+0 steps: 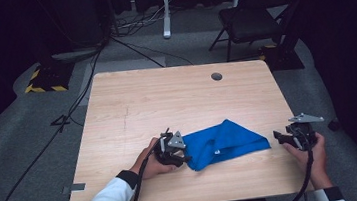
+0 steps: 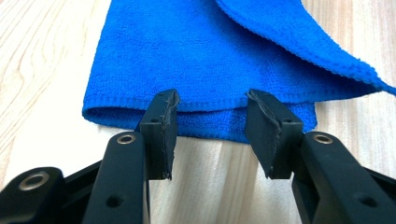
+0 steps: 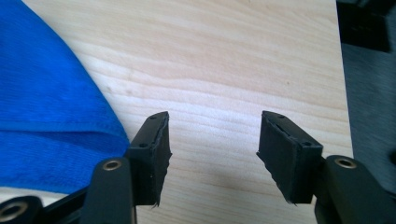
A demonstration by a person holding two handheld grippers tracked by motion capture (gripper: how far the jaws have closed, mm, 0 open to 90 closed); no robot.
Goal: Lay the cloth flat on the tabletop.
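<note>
While the wooden table (image 1: 132,105) is carrying it near the front edge, the folded blue cloth (image 1: 223,141) is lying between the two grippers, looking soft, light and limp, so it is probably best pinched at a hemmed edge or corner. The left gripper (image 1: 174,150) is sitting with jaws wide at the cloth's near hem (image 2: 205,114), whose stacked layers are showing in the left gripper view. The right gripper (image 1: 291,136) is waiting wide apart, empty, beside the cloth.

Bare table (image 1: 166,101) beyond the blue cloth (image 1: 226,140) lies unobstructed.
</note>
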